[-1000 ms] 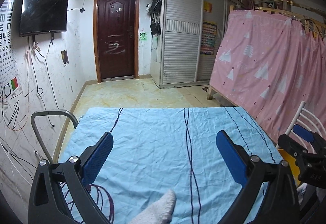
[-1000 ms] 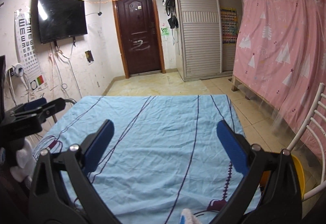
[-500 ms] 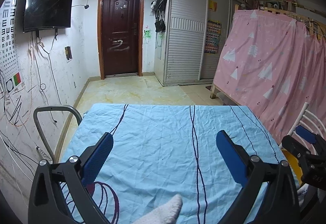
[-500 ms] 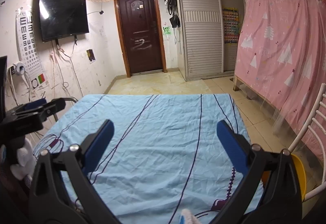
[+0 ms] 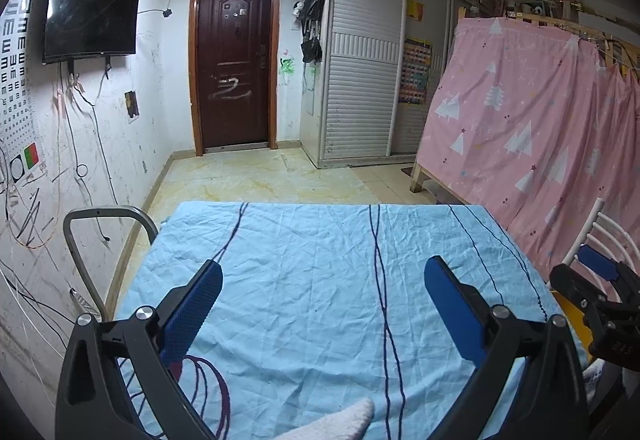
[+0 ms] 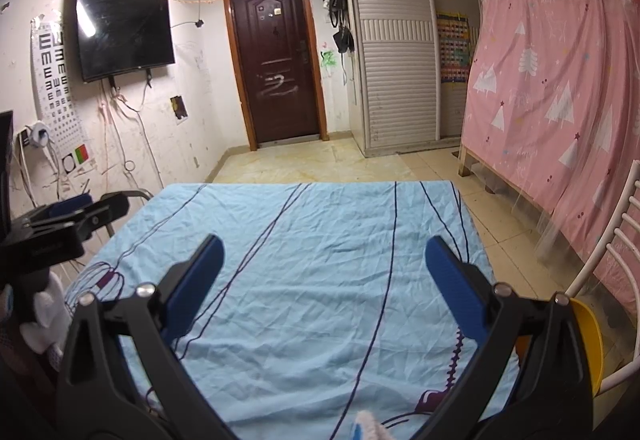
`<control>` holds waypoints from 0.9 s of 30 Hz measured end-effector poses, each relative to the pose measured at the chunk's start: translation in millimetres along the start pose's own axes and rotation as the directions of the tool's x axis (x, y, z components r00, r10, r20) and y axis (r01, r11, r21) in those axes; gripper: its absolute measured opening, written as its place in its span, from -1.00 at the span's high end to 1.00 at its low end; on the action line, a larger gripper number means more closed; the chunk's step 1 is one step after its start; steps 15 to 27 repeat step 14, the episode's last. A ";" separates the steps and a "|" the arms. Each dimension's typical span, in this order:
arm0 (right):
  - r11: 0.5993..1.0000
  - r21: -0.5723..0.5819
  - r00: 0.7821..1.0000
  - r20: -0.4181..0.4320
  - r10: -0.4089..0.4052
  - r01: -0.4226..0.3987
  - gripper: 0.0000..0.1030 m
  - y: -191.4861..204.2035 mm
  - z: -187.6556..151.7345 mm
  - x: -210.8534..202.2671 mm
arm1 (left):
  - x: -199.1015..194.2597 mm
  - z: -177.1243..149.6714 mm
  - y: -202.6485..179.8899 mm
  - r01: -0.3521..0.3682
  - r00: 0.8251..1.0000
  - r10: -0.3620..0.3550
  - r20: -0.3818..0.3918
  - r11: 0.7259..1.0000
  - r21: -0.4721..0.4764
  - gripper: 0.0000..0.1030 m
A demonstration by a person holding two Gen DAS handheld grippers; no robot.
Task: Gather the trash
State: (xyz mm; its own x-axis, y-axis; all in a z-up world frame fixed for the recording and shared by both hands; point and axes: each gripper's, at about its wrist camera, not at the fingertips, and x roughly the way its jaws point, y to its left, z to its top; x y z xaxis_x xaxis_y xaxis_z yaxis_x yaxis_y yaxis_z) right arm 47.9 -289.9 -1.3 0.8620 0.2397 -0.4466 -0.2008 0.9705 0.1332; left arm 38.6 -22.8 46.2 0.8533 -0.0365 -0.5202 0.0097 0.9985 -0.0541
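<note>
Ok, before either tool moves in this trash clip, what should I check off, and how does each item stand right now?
1. Left tool open: ok, blue fingers wide apart, nothing between them.
2. Right tool open: ok, also empty.
3. Trash target in sight: not ok, the blue sheet shows only wrinkles and printed lines.
4. White fuzzy item at the left view's bottom edge: cannot tell what it is.
5. Bin located: cannot tell; a yellow container sits by the white chair, its use unclear.
6. Tools apart from each other: ok, each shows at the other's view edge.
</note>
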 end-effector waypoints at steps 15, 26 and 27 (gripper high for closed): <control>1.000 0.000 1.000 -0.003 0.001 -0.001 -0.88 1.8 -3.3 0.6 | -3.2 -2.3 -5.9 -0.010 1.000 0.010 0.014 1.000 0.012 -0.79; 1.000 0.000 1.000 -0.003 0.001 -0.001 -0.88 1.8 -3.3 0.6 | -3.2 -2.3 -5.9 -0.010 1.000 0.010 0.014 1.000 0.012 -0.79; 1.000 0.000 1.000 -0.003 0.001 -0.001 -0.88 1.8 -3.3 0.6 | -3.2 -2.3 -5.9 -0.010 1.000 0.010 0.014 1.000 0.012 -0.79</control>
